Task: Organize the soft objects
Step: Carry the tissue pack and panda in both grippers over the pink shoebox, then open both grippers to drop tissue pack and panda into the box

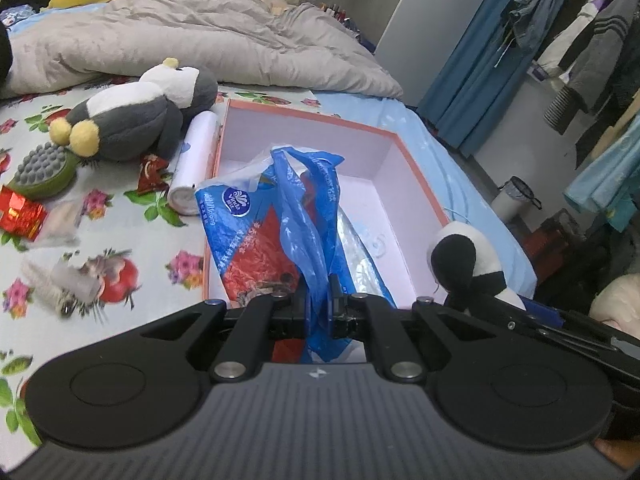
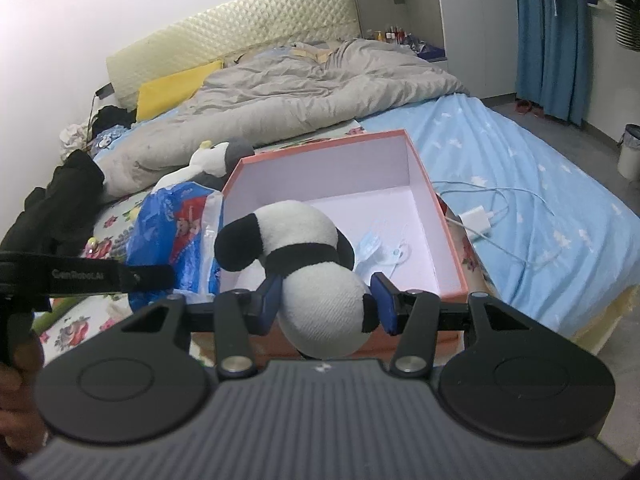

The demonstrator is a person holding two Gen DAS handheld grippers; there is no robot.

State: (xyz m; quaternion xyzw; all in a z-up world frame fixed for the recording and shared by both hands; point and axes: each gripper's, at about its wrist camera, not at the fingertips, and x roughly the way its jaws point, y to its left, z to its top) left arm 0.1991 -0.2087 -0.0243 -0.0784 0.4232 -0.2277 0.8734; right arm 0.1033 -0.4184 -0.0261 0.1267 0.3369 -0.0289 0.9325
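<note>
The left gripper (image 1: 320,300) has a dark grey ribbed housing with a small pale logo at its front edge, two round black discs at the sides, black link arms pinned by silver screws, and black fingers. The right gripper (image 2: 327,302) is built alike, but its finger pads (image 2: 267,307) are blue. A black bar beside it carries white lettering.

Blue plastic bag (image 1: 280,220): lower end hidden behind the left gripper (image 1: 320,312); printed text too small to read.
Panda plush (image 2: 320,280): underside hidden by the right gripper (image 2: 326,304).
Fuzzy object (image 1: 64,284): blurred, identity undetermined.
Dark garment (image 2: 60,200): cut off at left edge.
Face mask (image 2: 380,248): partly concealed behind the plush.
</note>
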